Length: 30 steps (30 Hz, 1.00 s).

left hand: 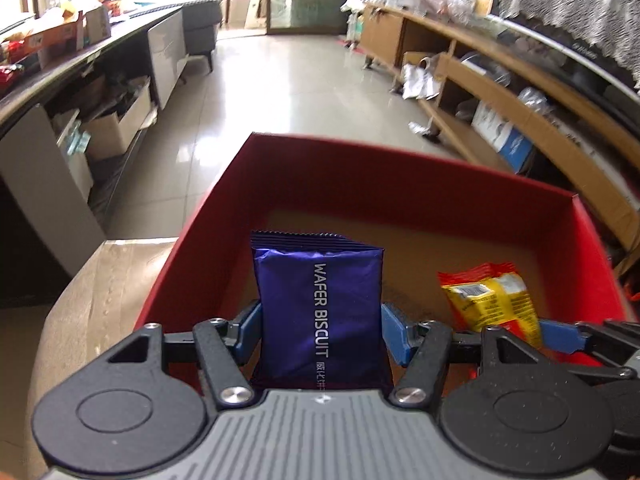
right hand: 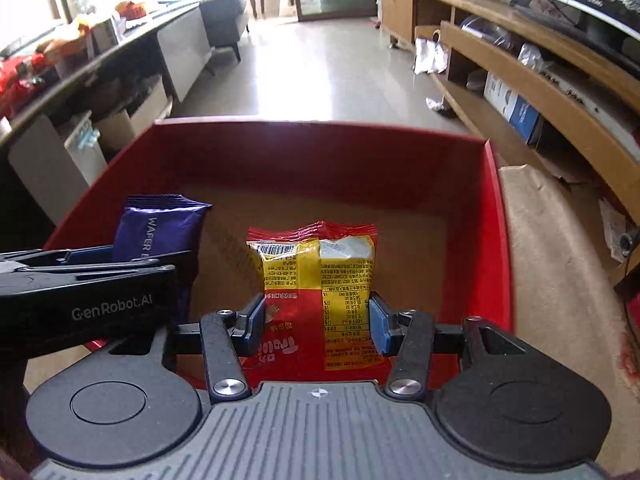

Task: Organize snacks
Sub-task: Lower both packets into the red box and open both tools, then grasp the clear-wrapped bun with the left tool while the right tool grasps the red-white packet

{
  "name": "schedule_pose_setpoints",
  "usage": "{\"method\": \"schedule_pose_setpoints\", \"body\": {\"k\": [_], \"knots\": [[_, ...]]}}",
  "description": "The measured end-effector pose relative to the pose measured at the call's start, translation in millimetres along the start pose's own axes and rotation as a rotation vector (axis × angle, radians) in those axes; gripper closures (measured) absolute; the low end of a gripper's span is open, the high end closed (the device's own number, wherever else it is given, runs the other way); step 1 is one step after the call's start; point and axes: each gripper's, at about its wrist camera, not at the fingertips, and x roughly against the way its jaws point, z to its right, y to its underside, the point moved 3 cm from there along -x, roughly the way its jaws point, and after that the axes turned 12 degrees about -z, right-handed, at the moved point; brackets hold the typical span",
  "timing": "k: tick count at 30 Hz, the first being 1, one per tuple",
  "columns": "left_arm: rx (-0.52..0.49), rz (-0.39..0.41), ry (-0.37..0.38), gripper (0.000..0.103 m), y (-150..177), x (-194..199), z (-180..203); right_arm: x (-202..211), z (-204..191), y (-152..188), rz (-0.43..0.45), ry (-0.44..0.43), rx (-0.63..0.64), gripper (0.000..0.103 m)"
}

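My left gripper is shut on a purple wafer biscuit packet and holds it upright over the left part of a red box with a brown cardboard floor. My right gripper is shut on a red and yellow snack packet, held over the middle of the same box. In the right wrist view the purple packet and the left gripper's body show at the left. In the left wrist view the yellow packet shows at the right.
The box sits on a beige cloth-covered surface. A tiled floor lies beyond. A long counter with boxes runs on the left, wooden shelving with clutter on the right.
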Motion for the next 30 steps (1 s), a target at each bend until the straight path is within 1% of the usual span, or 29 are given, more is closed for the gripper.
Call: {"method": "schedule_pose_setpoints", "body": {"k": [4, 11, 16, 22, 23, 26, 27, 29, 30], "knots": [[-0.024, -0.009, -0.021, 0.046, 5.6, 1.4, 1.8, -4.4, -4.2, 2.0, -0.013, 0.030, 0.030, 0.042], [0.013, -0.059, -0.007, 0.046, 14.0, 10.1, -1.9, -2.0, -6.5, 4.6, -0.036, 0.042, 0.055, 0.041], [0.042, -0.087, 0.001, 0.046, 27.4, 18.9, -6.8, 0.4, -12.6, 10.5, -0.068, 0.047, 0.096, 0.041], [0.056, -0.103, 0.023, 0.046, 39.5, 27.7, -9.7, 4.1, -17.9, 17.0, -0.102, 0.056, 0.125, 0.038], [0.054, -0.097, 0.024, 0.046, 38.9, 29.3, -10.8, 5.7, -17.4, 17.5, -0.100, 0.048, 0.124, 0.036], [0.034, -0.054, -0.001, 0.046, 37.0, 38.6, -7.3, 12.3, -15.0, 15.9, -0.088, 0.003, 0.103, 0.025], [0.027, -0.042, -0.007, 0.046, 35.7, 41.5, -6.1, 14.6, -15.2, 16.0, -0.080, -0.003, 0.099, 0.025], [0.028, -0.029, -0.004, 0.045, 33.3, 46.4, -6.1, 20.7, -16.8, 14.8, -0.047, 0.016, 0.110, 0.023], [0.038, -0.022, 0.006, 0.045, 32.0, 49.4, -8.1, 24.0, -17.5, 14.1, -0.029, 0.034, 0.116, 0.017]]}}
